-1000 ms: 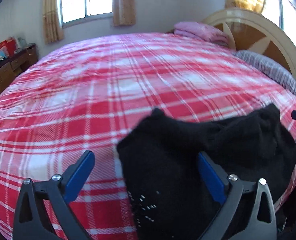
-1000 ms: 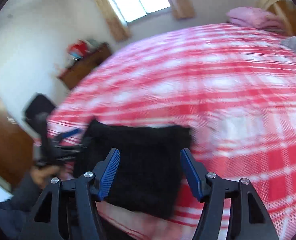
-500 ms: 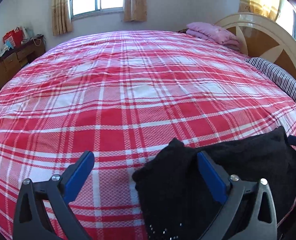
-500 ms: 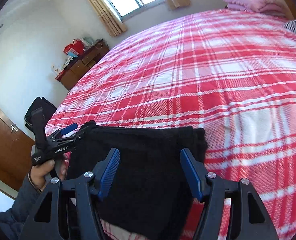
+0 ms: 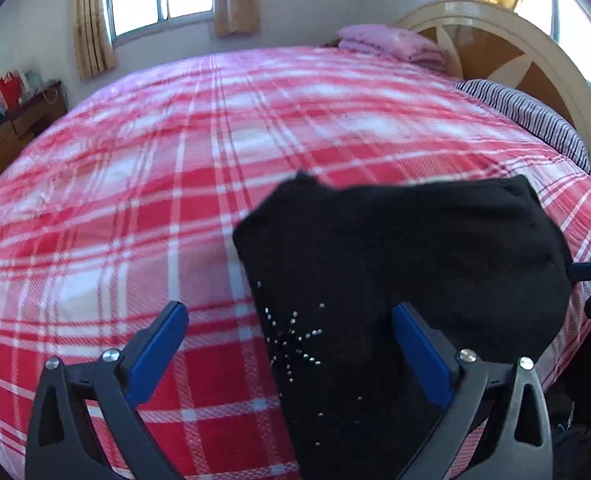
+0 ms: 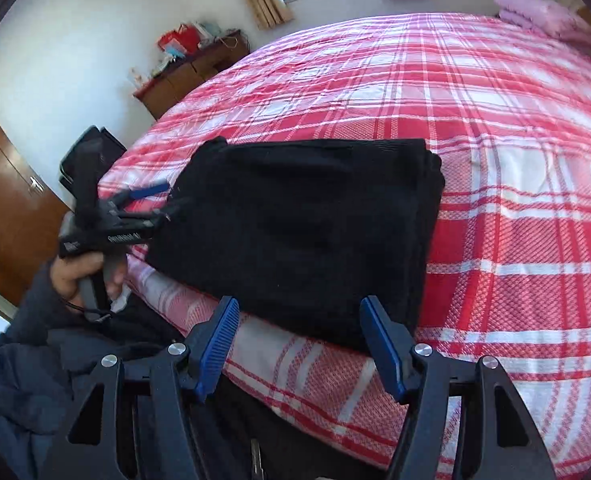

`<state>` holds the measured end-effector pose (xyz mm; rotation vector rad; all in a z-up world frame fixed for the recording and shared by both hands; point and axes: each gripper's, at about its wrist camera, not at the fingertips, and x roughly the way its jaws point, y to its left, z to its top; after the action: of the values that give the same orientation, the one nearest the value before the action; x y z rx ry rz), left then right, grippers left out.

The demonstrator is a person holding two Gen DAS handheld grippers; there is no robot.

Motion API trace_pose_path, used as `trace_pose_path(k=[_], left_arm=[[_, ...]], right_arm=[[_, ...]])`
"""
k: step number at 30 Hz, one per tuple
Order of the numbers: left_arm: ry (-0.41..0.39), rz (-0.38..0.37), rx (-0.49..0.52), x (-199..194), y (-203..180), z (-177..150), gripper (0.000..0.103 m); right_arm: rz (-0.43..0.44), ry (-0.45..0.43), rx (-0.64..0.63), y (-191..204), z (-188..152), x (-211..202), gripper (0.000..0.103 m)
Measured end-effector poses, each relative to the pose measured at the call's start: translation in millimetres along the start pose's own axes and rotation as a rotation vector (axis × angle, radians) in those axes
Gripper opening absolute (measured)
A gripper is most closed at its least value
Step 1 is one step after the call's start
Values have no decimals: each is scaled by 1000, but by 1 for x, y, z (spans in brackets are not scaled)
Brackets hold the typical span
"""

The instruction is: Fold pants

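On the plaid bed's (image 6: 495, 128) near edge, black pants (image 6: 295, 220) lie folded. Left hand-held gripper (image 5: 287, 344) spread, right hand-held gripper (image 6: 299, 344) spread, both empty. Best: press flat, square edges.

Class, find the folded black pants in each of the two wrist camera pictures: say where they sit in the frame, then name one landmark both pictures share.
Left wrist view: black pants fill the lower right, at the near edge of the bed.
Right wrist view: black pants lie centre, slightly left, on the near edge of the bed.
Shared landmark: pink folded blanket at the bed's far end.
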<state>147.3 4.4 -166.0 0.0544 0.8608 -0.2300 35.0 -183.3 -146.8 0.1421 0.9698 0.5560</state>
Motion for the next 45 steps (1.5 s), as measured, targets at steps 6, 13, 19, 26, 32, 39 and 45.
trace_pose_path(k=[6,13,19,26,32,39,45], left_arm=[[-18,0,-6,-5,-1,-1,103],[-16,-6,-16,-3,2,-4,103],[-13,-10,-10,-2,2,-4,103],[-14,4,-14,-9,3,-5,103],[-13,43,-11,-26,8,-8,103],[24,30,-1,-18,-1,-20,103],[44,-9,-43,-13,7,-24,103]], right_arm=[[-40,-9,-37,11,7,-2,65],[-16,-59,-124,50,33,3,65],[-55,71,-86,33,26,50,65],[-20,49,-92,42,40,36,65],[23,15,-94,62,92,54,65],[78,98,-138,88,140,126,65],[-66,171,-152,83,143,181,66]])
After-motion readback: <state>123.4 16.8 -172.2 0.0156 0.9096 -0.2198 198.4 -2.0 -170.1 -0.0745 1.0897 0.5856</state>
